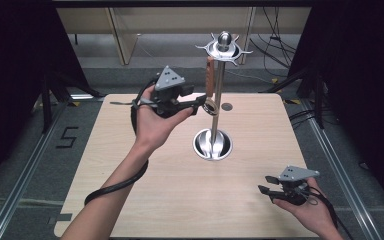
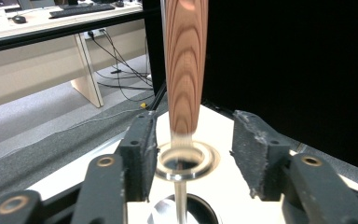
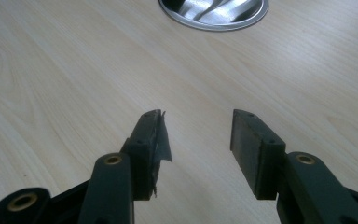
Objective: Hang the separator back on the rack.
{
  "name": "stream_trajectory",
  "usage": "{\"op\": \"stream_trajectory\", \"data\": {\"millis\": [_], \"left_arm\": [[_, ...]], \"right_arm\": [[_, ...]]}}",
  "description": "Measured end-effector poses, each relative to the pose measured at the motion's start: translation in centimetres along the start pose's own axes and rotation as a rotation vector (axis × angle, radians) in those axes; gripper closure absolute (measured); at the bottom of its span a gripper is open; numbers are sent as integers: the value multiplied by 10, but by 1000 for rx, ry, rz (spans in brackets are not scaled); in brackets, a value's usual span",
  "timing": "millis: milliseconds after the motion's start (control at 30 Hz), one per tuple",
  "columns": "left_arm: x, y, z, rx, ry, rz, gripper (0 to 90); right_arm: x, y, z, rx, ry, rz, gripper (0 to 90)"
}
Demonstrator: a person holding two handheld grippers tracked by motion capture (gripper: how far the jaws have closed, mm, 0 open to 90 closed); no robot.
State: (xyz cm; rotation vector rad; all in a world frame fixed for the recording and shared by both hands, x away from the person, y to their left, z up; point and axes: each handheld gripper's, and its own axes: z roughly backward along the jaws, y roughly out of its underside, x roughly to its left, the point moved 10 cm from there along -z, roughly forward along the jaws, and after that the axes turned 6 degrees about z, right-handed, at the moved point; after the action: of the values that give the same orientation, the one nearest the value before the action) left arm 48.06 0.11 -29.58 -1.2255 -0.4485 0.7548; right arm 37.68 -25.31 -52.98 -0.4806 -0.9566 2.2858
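Your L gripper (image 2: 190, 156) jaws gape wide, wood-handled utensil (image 1: 210, 80) hangs free on rack (image 1: 223, 47); R gripper (image 3: 196, 140) idle, jaws apart, empty.

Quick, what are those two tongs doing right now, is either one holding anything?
Left tongs: open, holding nothing; the hanging wooden-handled utensil sits between the jaws, untouched.
Right tongs: open, empty, just above the table.

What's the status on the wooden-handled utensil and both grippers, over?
Left gripper open, fingers either side of the wooden-handled utensil, not pressing. Utensil hangs from the steel rack. Right gripper open, empty, above the table. Nothing in the way.
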Motion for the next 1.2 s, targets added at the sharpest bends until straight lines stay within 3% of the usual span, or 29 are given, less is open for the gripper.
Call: {"op": "stream_trajectory", "data": {"millis": [67, 133, 167, 233, 300, 567, 667, 700, 967, 1033, 1067, 1200], "left_arm": [[4, 13, 12, 6, -11, -4, 448], [8, 28, 22, 13, -20, -5, 426], [9, 33, 25, 15, -26, -1, 421], [15, 48, 33, 9, -44, -14, 418], [18, 64, 39, 14, -52, -10, 415], [27, 112, 60, 28, -70, 10, 411], [32, 131, 66, 45, -73, 27, 411], [33, 138, 67, 49, -76, 37, 411], [52, 185, 75, 111, -125, 37, 395], [57, 194, 76, 123, -138, 34, 394], [58, 200, 77, 125, -135, 56, 394], [64, 210, 80, 139, -147, 55, 394]], "right_arm": [[-1, 1, 0, 2, 0, 7, 542], [2, 1, 0, 7, -3, -18, 542], [0, 1, -1, 10, -2, 6, 542], [2, 0, -1, 8, -5, -2, 543], [4, 0, -1, 10, -4, -24, 542], [3, 1, -4, 14, -1, -9, 541], [4, 2, -3, 22, -5, -28, 541], [2, 1, -4, 16, -1, 3, 541], [5, 2, -4, 33, -13, -21, 541], [4, 1, -4, 24, -10, -6, 541], [5, 2, -4, 30, -12, -15, 540], [5, 3, -4, 34, -13, -21, 541]]}}
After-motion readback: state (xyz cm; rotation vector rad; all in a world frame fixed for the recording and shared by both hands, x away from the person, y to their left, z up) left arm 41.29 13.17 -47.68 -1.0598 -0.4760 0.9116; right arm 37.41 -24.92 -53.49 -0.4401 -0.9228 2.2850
